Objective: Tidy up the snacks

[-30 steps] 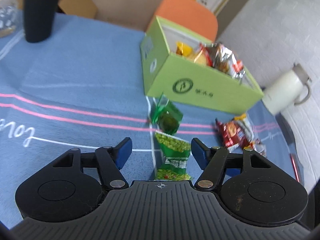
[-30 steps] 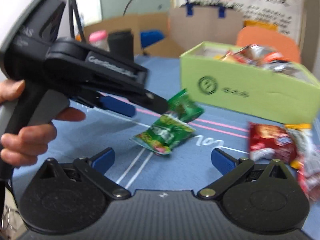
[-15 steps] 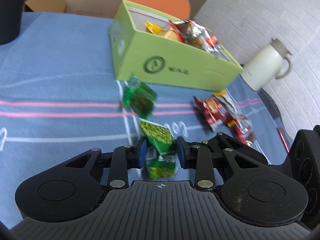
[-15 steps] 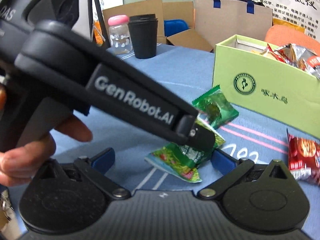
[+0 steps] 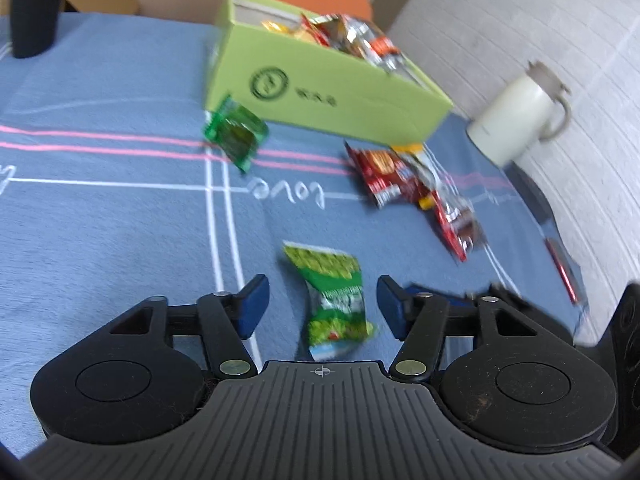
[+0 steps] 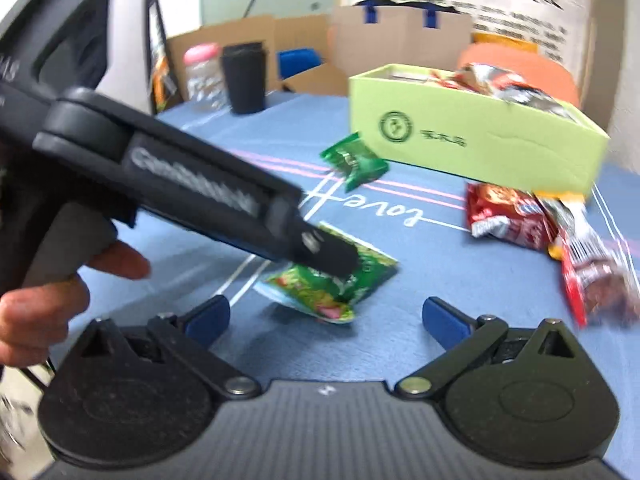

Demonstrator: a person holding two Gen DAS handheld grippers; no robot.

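A blue tablecloth [image 5: 100,232] with pink and white stripes and the white word "love" covered the table, with cardboard boxes and a poster behind it. On that cloth lay a crinkled green foil snack packet printed with peas [image 5: 335,300], resting between the blue-padded fingers of the left gripper [image 5: 322,304], whose jaws stood wide apart and touched nothing. From the right wrist view the same packet [image 6: 340,284] lay flat, partly hidden under the black tip of that left tool. The right gripper [image 6: 326,314] was likewise spread wide and held nothing, hovering just in front of the packet. Farther off, a smaller dark green sachet [image 5: 236,136] lay just beside the front wall of an open lime-green cardboard box [image 5: 320,100] heaped with shiny wrappers. To the right, red and silver snack packets [image 5: 412,188] were scattered near the box corner. A cream lidded jug with a handle [image 5: 516,120] stood at the table edge, and a black ribbed cup [image 5: 34,8] at the far left.
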